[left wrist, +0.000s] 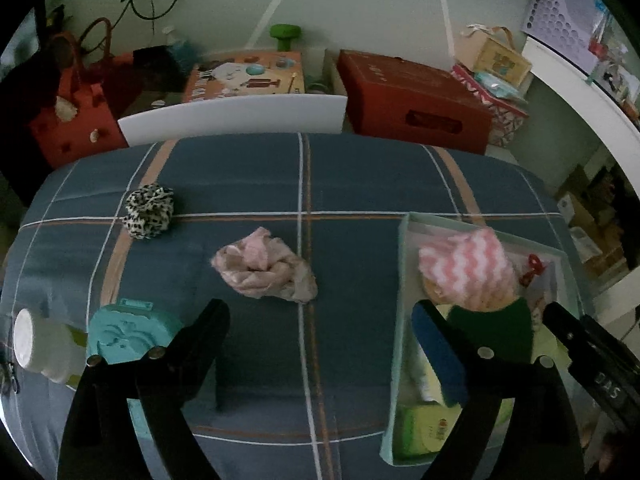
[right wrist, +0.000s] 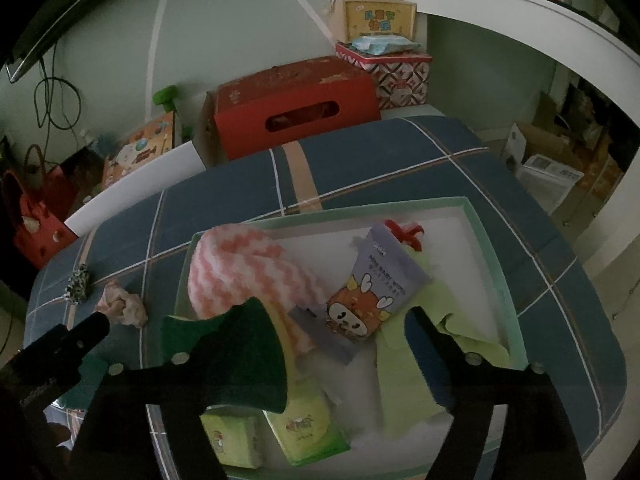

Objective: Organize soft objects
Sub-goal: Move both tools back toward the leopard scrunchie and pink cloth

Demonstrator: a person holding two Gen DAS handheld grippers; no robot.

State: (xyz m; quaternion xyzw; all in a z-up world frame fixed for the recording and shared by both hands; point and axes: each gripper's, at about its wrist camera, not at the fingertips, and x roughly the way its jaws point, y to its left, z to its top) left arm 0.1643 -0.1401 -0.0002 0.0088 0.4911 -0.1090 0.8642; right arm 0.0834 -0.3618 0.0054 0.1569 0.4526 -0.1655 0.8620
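1. The left gripper (left wrist: 320,320) is hovering over a blue plaid bed (left wrist: 360,176), its jaws spread wide and grasping nothing; bare bedding is showing between the fingers.
2. A crumpled pink cloth (left wrist: 264,268) is lying on the bed just beyond the left gripper, apart from both fingers.
3. A leopard scrunchie (left wrist: 149,210) is sitting farther off to the left, well apart from the cloth.
4. A teal case (left wrist: 128,334) and a white bottle (left wrist: 38,346) are resting at the near left, beside the left finger.
5. A pale green box (right wrist: 496,248) is standing open on the right of the bed, and the right gripper (right wrist: 336,320) is hanging over it with its jaws released wide.
6. A green sponge (right wrist: 244,352) is lying in the box's near left corner, partly behind the right gripper's left finger; whether that finger is touching it cannot be told, and the right finger is standing well clear.
7. A pink-and-white zigzag towel (right wrist: 248,268) is sitting rolled at the far left of the box, beside a wipes packet (right wrist: 372,292) leaning across the middle.
8. A light green cloth (right wrist: 408,360) is spreading over the right part of the box, and two green packs (right wrist: 232,440) are lying at its near edge.
9. A red box (right wrist: 296,104) is standing beyond the far end of the bed.
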